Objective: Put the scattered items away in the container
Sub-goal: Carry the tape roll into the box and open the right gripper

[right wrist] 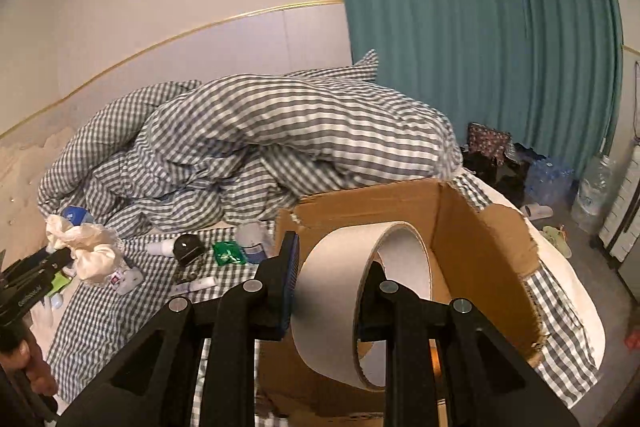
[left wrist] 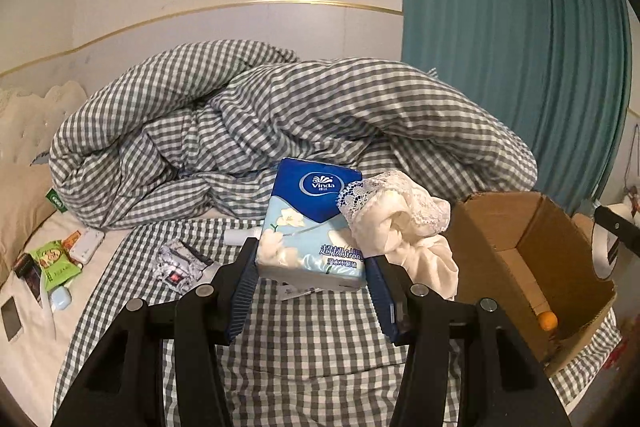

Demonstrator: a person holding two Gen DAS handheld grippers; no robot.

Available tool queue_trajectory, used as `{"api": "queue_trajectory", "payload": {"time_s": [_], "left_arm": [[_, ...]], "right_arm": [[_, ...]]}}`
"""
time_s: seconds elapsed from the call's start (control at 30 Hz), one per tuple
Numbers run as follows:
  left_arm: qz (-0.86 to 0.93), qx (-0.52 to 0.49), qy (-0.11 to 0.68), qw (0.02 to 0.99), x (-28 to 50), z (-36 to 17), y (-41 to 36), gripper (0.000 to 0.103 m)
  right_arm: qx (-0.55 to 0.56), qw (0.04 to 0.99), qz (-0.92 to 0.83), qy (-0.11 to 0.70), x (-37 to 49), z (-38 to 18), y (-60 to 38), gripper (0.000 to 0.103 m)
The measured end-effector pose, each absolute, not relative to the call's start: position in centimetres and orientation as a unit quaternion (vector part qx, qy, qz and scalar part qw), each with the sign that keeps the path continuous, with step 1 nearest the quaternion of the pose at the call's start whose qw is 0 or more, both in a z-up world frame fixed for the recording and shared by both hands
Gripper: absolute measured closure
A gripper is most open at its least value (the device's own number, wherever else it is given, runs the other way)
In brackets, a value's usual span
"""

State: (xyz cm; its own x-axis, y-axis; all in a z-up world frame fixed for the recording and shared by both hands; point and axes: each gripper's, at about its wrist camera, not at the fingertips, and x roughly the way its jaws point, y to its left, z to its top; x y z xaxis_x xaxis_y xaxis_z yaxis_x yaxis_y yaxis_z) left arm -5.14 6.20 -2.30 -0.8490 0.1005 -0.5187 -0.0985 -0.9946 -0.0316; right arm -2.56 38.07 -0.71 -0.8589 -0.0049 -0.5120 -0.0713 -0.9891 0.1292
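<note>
Both grippers were loaded and mid-carry toward the cardboard box (right wrist: 472, 227), which sat open-topped on the checked sheet near the bed's (left wrist: 304, 339) right edge, in front of the rumpled checked duvet (left wrist: 280, 115). The left gripper (left wrist: 312, 267) was clamped on a blue tissue pack (left wrist: 310, 223), with a cream lace-trimmed cloth (left wrist: 404, 227) bunched against its right finger; whether the cloth was truly pinched or only draped there could not be told. That load hung above the sheet, just left of the box and not yet over its opening. The right gripper (right wrist: 328, 291) held a roll of tape (right wrist: 360, 291) by its wall, one finger outside and one through the core, the roll poised over the box mouth. An orange (left wrist: 547, 321) already lay inside at the box's near corner. The step in hand appeared to be dropping the roll; it likely needed only a slight lowering and spreading of the fingers. The left load would then have to travel rightward over the box wall before release. Small items remained scattered toward the bed's left edge, including a green packet (left wrist: 56, 259) and a phone (left wrist: 11, 319).
</note>
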Motion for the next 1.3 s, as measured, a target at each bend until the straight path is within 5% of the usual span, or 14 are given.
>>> {"api": "queue_trajectory", "payload": {"time_s": [0.17,0.2,0.3,0.33,0.77,1.3], "left_arm": [[0.963,-0.263,0.001,0.062,-5.1,-1.5,8.2,0.050],[0.963,-0.262,0.001,0.064,-5.1,-1.4,8.6,0.050],[0.962,-0.262,0.002,0.073,-5.2,-1.2,9.9,0.050],[0.962,-0.262,0.003,0.077,-5.2,-1.1,10.5,0.050],[0.958,-0.257,0.009,0.126,-5.1,-0.1,17.2,0.050],[0.957,-0.245,0.011,0.156,-4.9,0.5,20.3,0.050]], "right_arm": [[-0.275,0.031,0.958,0.071,-2.7,-1.6,39.6,0.081],[-0.278,0.038,0.957,0.071,-2.7,-1.8,40.0,0.074],[-0.276,0.053,0.956,0.078,-2.4,-2.0,41.5,0.024],[-0.272,0.060,0.957,0.077,-2.2,-1.9,41.9,0.016],[-0.270,0.040,0.958,0.084,-2.4,-1.3,45.1,0.016],[-0.404,-0.040,0.914,-0.001,-5.0,-3.0,43.3,0.016]]}}
